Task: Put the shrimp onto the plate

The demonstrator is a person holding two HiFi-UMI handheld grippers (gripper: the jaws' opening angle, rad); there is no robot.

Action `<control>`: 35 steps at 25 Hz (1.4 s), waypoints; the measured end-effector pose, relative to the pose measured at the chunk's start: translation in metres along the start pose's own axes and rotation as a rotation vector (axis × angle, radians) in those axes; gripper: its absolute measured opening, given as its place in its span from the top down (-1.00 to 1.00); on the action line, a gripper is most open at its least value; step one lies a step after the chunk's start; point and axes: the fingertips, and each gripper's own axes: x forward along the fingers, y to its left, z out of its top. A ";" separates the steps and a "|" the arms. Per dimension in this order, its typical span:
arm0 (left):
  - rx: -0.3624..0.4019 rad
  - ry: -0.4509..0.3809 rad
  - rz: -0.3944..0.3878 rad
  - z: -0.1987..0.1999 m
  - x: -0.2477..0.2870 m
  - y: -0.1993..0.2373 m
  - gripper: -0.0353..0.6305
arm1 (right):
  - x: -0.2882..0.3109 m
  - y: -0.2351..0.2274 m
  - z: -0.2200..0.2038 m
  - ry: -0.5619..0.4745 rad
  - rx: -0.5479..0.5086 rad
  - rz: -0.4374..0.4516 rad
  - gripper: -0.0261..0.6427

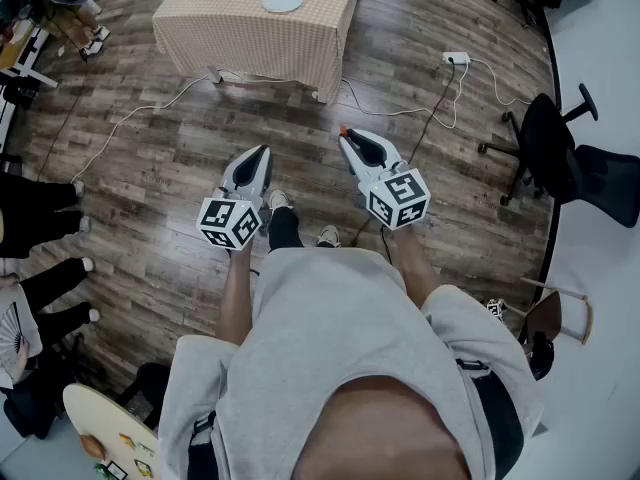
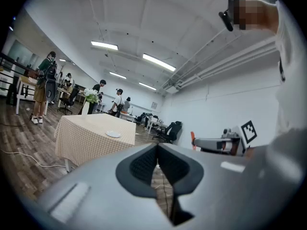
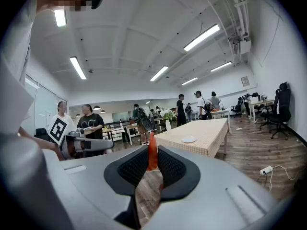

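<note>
Carrying step: my right tongs (image 1: 350,140) clamp the orange shrimp (image 3: 152,152), left tongs (image 2: 157,150) closed and empty; next, I judge, walk to the distant surface (image 3: 211,128) and its plate (image 3: 189,139).

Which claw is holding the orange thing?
The right claw: an orange shrimp is pinched between its jaws. The left claw is shut and empty.

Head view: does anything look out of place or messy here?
Nothing spilled or broken. A white cable and power strip lie loose across the floor, and the right gripper pinches the orange shrimp far from the plate.
</note>
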 end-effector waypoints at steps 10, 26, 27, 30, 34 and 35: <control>-0.009 0.030 -0.027 -0.009 0.021 0.011 0.87 | 0.016 -0.005 -0.002 -0.003 0.031 0.010 0.74; -0.031 0.031 -0.093 0.040 0.086 0.122 0.87 | 0.144 -0.020 0.033 0.007 0.025 -0.037 0.74; -0.030 0.027 -0.097 0.046 0.088 0.131 0.87 | 0.153 -0.019 0.037 0.006 0.023 -0.039 0.74; -0.030 0.018 -0.110 0.061 0.097 0.154 0.87 | 0.177 -0.018 0.048 0.011 0.011 -0.051 0.74; -0.043 0.023 -0.124 0.070 0.103 0.185 0.87 | 0.207 -0.018 0.056 0.018 0.006 -0.079 0.74; -0.044 0.027 -0.129 0.070 0.103 0.191 0.87 | 0.213 -0.019 0.057 0.018 0.008 -0.086 0.74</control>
